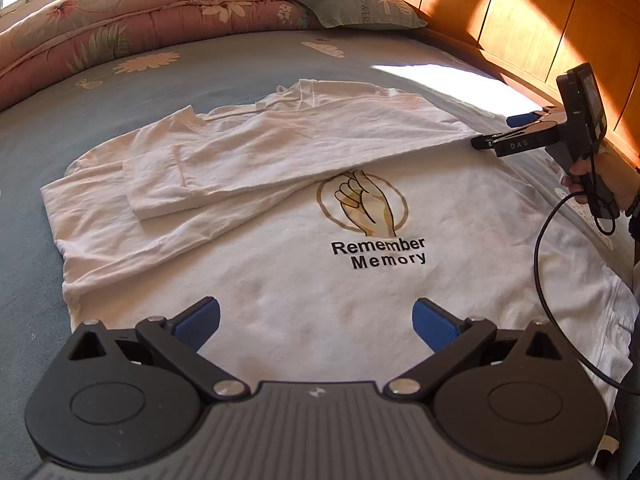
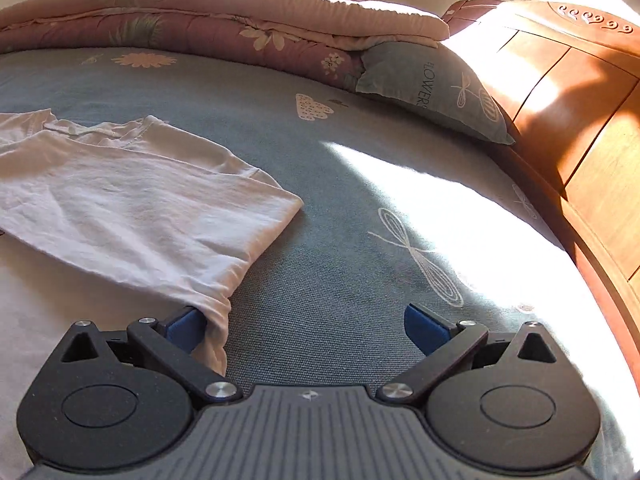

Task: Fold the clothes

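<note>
A white long-sleeved shirt [image 1: 280, 248] with a hand print and "Remember Memory" lies flat on the blue bed sheet [image 1: 60, 120]. Its far side and a sleeve are folded over the body. My left gripper [image 1: 316, 324] is open and empty, hovering over the shirt's near part. My right gripper [image 1: 496, 132] is at the folded edge on the right side. In the right wrist view the right gripper [image 2: 306, 330] is open, and its left finger [image 2: 184, 326] touches the fold's corner [image 2: 216, 312]. The shirt [image 2: 132, 208] fills the left of that view.
A folded floral quilt [image 1: 140, 16] and a grey-green pillow [image 1: 356, 0] lie at the far side of the bed. A wooden headboard [image 1: 540, 24] runs along the right. A black cable [image 1: 544, 264] hangs from the right gripper. A bright sun patch [image 2: 432, 216] falls on the sheet.
</note>
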